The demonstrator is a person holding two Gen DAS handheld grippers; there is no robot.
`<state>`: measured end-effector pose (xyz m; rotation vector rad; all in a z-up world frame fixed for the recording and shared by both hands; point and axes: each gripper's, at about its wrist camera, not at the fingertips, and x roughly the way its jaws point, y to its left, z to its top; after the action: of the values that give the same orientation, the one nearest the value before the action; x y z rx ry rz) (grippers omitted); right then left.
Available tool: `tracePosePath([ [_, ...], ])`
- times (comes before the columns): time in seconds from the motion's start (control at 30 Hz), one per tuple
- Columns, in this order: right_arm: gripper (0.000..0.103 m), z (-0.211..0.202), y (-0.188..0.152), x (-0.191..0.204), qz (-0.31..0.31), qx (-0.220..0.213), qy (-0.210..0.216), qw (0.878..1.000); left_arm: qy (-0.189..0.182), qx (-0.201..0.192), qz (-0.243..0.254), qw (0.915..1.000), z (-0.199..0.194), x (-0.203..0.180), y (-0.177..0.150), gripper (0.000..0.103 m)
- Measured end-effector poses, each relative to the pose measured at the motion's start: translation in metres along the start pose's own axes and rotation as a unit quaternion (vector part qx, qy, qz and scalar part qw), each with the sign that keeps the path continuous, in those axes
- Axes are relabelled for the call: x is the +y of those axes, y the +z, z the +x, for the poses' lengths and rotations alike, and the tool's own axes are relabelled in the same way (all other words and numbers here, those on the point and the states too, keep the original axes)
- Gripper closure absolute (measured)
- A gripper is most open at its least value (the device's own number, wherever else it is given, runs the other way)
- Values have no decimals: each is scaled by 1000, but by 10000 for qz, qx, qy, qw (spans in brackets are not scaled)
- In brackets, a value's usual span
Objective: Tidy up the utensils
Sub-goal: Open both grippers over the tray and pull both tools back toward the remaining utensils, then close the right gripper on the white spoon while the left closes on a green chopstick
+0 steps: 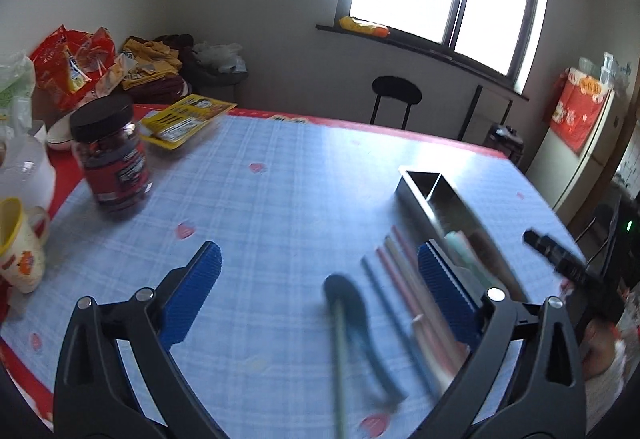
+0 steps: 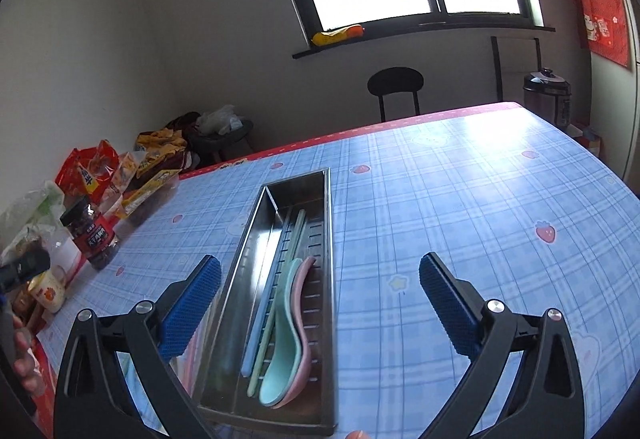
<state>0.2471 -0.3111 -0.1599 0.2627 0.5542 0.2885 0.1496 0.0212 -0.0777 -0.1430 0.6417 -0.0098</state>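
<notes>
both grippers, left gripper (image 1: 320, 299) and right gripper (image 2: 320, 303), are wide open and hold nothing. the metal tray (image 2: 326, 279) holds two spoons (image 2: 286, 335). a dark spoon (image 1: 352, 315) and sticks (image 1: 404, 287) lie on the table (image 1: 280, 179) beside it.

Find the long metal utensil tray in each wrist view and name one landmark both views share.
Left wrist view: the metal tray lies right of centre, running towards the lower right behind the right-hand blue pad.
Right wrist view: the metal tray lies centre-left, running from mid-picture to the bottom edge, with spoons inside.
Shared landmark: the black round stool under the window.
</notes>
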Motion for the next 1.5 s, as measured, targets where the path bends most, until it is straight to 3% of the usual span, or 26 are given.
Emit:
tracePosePath([
  [0.17,6,-24,-12,22,-208,36,295,9993,-44,317,317,9990,-9,23,-29,6],
  [0.43,6,-47,-49,64,-657,559,458,9952,-325,600,1072,9919,-9,10,-74,6],
  [0.63,6,-48,-65,86,-912,883,455,9909,-657,833,1239,9866,-2,3,-94,9],
  [0.7,11,-47,-71,90,-901,1017,613,9888,-712,877,1320,9848,0,0,-97,16],
  [0.77,29,-45,-76,95,-937,1172,702,9862,-751,1013,1385,9823,4,-3,-102,32],
  [1.07,71,-42,-97,109,-1097,1693,985,9745,-1167,1244,1365,9758,13,-8,-109,69],
  [1.13,75,-38,-101,109,-1065,1867,993,9716,-1231,1286,1361,9746,15,-9,-111,72],
  [1.5,75,-30,-108,99,-623,2199,952,9689,-1299,1406,1306,9728,22,-10,-124,74],
])
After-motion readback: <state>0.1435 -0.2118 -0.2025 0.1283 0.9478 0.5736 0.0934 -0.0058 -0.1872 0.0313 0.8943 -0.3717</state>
